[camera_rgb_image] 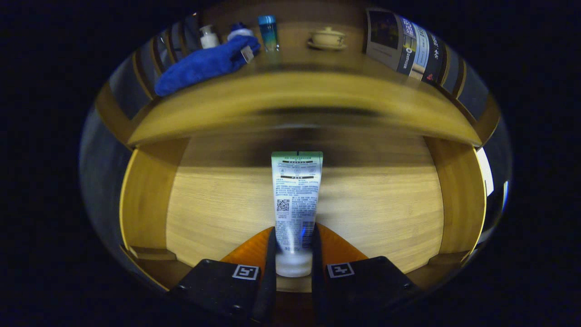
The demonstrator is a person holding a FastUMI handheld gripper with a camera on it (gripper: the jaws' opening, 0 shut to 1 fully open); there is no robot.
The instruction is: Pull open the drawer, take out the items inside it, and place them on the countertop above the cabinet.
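Drawer point(218, 213) is pulled open under the countertop point(299, 97), and a white tube point(296, 200) is seen over its wooden bottom, cap end toward the camera. The tube is pinched at its lower part between the two fingers point(271, 254) of the gripper point(293, 256), which are pressed on it from both sides. Up on the countertop a blue towel point(204, 66), a small white bottle point(209, 37), a blue can point(268, 32) and a lidded cup on a saucer point(327, 38) are lined up, with some books point(408, 45) stood off beside them.

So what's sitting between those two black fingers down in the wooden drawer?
In the gripper view, a white squeeze tube with printed text; both fingers press its cap end.
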